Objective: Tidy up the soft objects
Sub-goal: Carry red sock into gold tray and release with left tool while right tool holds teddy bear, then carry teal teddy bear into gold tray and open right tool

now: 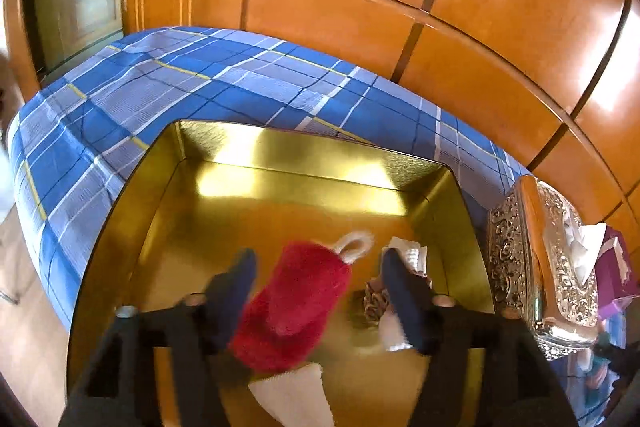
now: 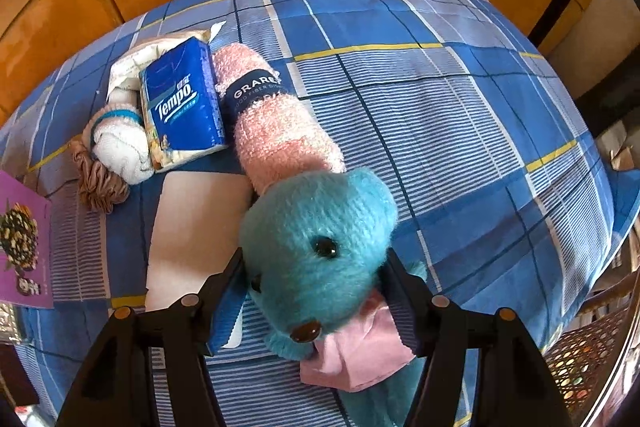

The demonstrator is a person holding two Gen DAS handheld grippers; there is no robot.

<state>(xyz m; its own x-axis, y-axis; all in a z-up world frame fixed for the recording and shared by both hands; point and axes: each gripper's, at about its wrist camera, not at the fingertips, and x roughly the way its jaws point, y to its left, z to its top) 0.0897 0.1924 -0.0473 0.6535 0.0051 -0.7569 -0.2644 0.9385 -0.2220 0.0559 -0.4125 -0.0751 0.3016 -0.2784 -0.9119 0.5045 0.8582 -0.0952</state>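
Note:
In the left wrist view my left gripper [image 1: 318, 259] hangs over a gold box [image 1: 280, 147], pointing down into it. Its dark fingers stand apart and a blurred red fuzzy piece [image 1: 296, 303] with a white loop [image 1: 354, 245] lies between them; only the left finger is near it. A white cloth [image 1: 292, 399], a brown scrunchie [image 1: 376, 301] and a white folded item [image 1: 412, 255] lie in the box. In the right wrist view my right gripper [image 2: 316, 259] is shut on the head of a teal plush toy [image 2: 320, 239] on the plaid bed [image 2: 480, 107].
Beyond the plush lie a pink rolled towel [image 2: 280, 131], a blue Tempo tissue pack [image 2: 184, 107], a white roll [image 2: 120, 143], a brown scrunchie [image 2: 100, 183] and a beige pad [image 2: 196, 227]. An ornate silver tissue box [image 1: 548, 267] stands right of the gold box. Wood panelling backs the bed.

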